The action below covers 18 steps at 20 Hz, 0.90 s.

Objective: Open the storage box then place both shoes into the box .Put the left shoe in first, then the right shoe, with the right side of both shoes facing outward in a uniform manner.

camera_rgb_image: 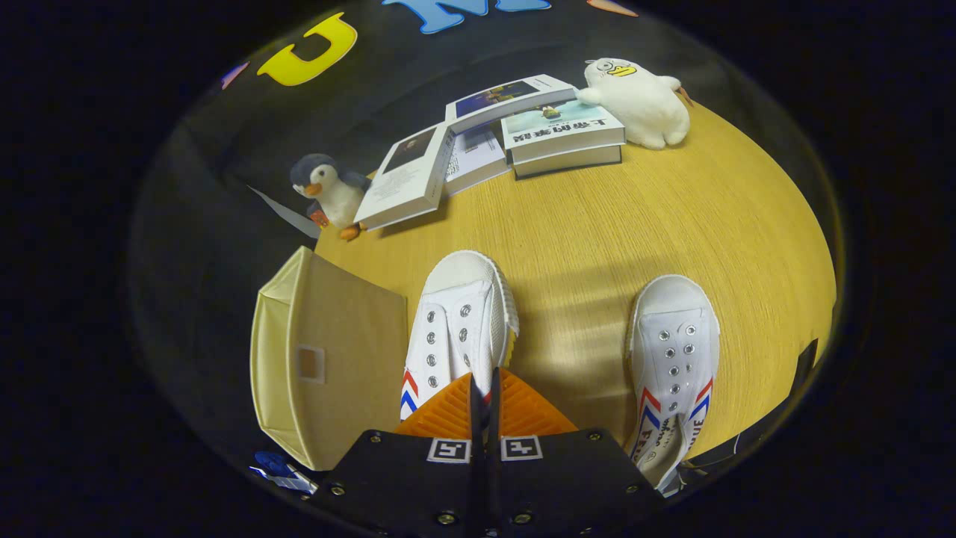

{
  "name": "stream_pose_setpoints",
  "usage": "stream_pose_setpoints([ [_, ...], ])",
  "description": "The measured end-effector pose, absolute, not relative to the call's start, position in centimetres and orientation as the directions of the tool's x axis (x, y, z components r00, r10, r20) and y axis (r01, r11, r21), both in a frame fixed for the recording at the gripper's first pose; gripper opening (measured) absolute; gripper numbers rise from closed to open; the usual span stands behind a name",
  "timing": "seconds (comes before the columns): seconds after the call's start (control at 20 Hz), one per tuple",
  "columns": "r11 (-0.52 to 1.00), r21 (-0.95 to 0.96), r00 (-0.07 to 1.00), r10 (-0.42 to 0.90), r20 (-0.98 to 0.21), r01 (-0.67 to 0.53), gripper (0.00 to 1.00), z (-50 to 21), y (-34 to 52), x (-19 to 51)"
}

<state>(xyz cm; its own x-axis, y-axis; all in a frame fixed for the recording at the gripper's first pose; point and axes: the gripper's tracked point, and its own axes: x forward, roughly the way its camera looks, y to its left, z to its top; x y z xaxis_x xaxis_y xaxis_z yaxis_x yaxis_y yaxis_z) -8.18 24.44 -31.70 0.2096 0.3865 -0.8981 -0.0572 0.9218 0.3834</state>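
My gripper (pixel 484 388) hangs over the wooden table (pixel 597 224), its fingers pressed nearly together. A thin strip of the rear edge of a white canvas shoe (pixel 459 321) is pinched between them. This shoe has red and blue stripes, and its toe points away from me. A beige fabric storage box (pixel 328 351) stands just left of the shoe. The box's broad face, which has a small label window, is turned towards me. I cannot tell if the box is open. The second white shoe (pixel 676 359) lies on the table to the right of the fingers, apart from them.
Several books (pixel 515 127) lie fanned at the far side of the table. A penguin plush (pixel 328 190) sits at their left end and a white duck plush (pixel 642 101) at their right. The table's edge runs close behind the box.
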Motion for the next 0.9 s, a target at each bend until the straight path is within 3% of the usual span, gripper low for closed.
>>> stream_pose_setpoints([
  [0.45,0.87,0.468,0.269,0.492,-0.828,-0.154,0.01,-23.7,30.9,-6.4],
  [0.9,0.82,0.513,0.193,0.563,-0.803,-0.254,0.01,-23.9,40.9,-8.3],
])
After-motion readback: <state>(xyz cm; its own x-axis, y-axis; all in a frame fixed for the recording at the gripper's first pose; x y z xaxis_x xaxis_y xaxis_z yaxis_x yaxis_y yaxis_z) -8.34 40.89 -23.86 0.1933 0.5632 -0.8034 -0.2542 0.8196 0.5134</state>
